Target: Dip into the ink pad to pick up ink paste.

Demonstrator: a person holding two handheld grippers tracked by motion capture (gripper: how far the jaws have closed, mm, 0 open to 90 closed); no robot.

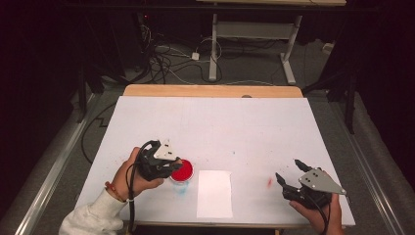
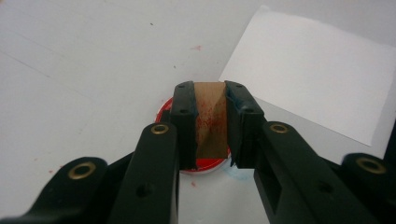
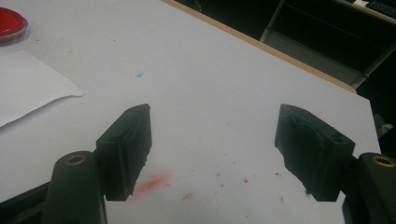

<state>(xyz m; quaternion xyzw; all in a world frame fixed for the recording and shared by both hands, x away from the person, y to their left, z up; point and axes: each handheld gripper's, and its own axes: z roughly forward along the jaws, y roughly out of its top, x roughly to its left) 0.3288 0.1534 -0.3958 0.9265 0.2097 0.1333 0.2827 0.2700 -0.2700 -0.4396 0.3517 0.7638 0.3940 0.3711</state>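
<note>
Left gripper [image 2: 209,122] jaws clamped on wooden stamp [image 2: 209,116], upright, directly over red ink pad [image 1: 182,171], paper [image 1: 214,193] just beside; right gripper [image 3: 212,149] jaws wide open, empty, well apart on bench [image 1: 244,127].

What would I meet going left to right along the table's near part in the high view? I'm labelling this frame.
Left tongs shut on a wooden stamp → red ink pad → white paper sheet → red smear → right tongs, open.

Red ink pad [image 1: 182,171], red-flecked brown wooden block [image 2: 209,119], white paper [image 1: 214,194].
</note>
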